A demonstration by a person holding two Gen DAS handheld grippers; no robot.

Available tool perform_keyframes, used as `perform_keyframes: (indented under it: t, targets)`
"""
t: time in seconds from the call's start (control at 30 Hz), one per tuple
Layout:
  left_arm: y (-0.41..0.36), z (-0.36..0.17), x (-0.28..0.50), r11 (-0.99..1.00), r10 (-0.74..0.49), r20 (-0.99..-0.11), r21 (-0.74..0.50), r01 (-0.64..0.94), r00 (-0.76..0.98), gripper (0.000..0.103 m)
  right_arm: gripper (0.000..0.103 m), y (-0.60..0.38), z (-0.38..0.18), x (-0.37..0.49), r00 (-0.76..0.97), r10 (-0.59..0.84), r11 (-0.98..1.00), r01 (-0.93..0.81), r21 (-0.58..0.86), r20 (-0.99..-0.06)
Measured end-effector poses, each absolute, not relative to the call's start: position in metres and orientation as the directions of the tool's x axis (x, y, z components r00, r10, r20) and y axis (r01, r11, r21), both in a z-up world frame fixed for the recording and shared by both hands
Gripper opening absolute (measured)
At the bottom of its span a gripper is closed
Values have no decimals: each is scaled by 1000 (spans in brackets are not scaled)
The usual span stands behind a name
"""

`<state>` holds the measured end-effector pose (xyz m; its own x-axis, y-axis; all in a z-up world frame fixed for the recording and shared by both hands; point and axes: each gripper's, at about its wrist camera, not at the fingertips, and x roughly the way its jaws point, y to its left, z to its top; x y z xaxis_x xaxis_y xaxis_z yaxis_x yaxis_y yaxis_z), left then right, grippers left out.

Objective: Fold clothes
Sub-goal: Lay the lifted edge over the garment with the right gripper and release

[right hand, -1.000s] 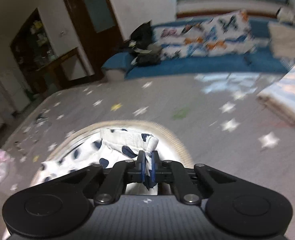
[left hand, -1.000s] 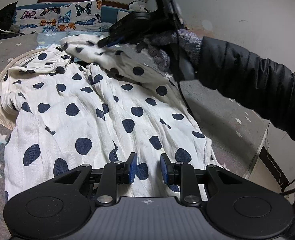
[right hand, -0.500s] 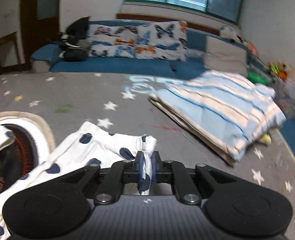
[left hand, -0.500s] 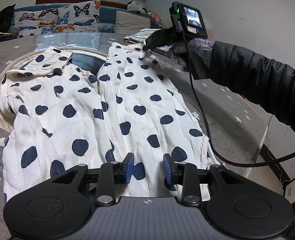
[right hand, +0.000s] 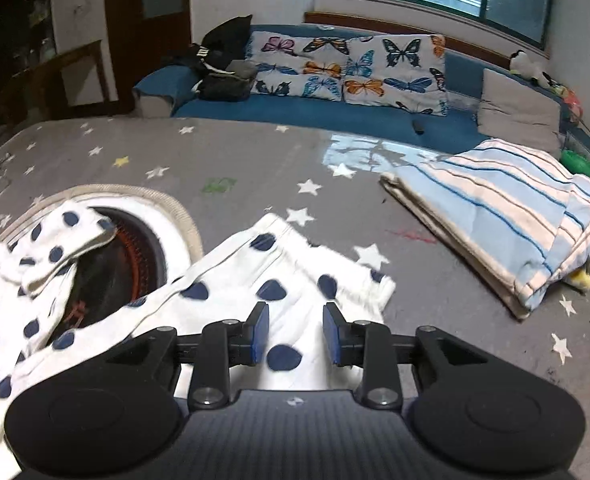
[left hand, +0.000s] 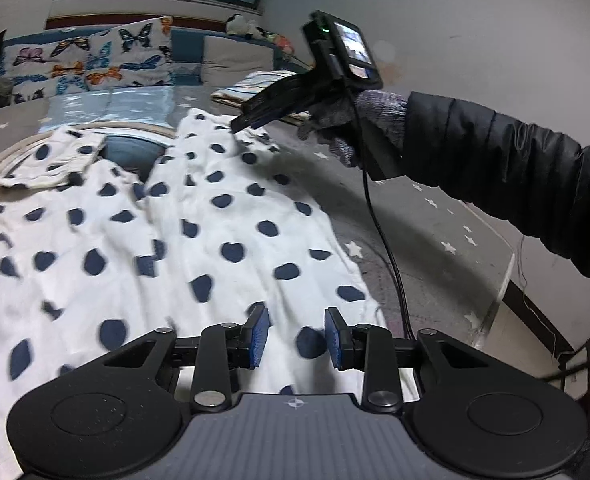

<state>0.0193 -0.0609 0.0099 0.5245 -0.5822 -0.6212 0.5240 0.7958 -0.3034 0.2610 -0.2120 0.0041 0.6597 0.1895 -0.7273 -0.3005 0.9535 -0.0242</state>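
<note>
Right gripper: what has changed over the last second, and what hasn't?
The right gripper carried the polka-dot garment's leg end away from the other leg, laid it flat on the star-print cover, and its jaws have just been opening, releasing the fabric. The left gripper stayed open at the near hem; the striped blanket is unmoved.

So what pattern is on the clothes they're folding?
White garment with dark blue polka dots, clearest in the left wrist view.

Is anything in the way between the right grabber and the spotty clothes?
No. The right gripper hangs just over the spotty clothes, its jaws just opened, and nothing shows between them. The striped blanket lies off to the side.
</note>
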Motion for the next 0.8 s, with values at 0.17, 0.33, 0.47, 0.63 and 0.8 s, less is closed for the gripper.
perform_keyframes:
  t: [0.17, 0.33, 0.47, 0.63, 0.8]
  targets:
    - [-80, 0, 27, 760, -619, -631, -330, 560, 468, 28, 35, -206, 5, 256, 650, 229, 936, -350, -18, -725]
    - [-93, -8, 29, 716, -664, -632, -380, 586, 401, 28, 35, -208, -6, 258, 632, 192, 939, -341, -47, -751]
    - [-96, -11, 28, 686, -696, -619, -422, 592, 365, 28, 37, -221, -8, 257, 635, 172, 952, -305, -40, -753]
    - [-84, 0, 31, 693, -693, -615, -426, 582, 376, 32, 37, -228, -4, 258, 640, 124, 959, -274, -75, -758]
    - [-54, 21, 31, 741, -647, -602, -354, 570, 468, 33, 38, -225, 5, 247, 652, 161, 951, -304, -62, -741]
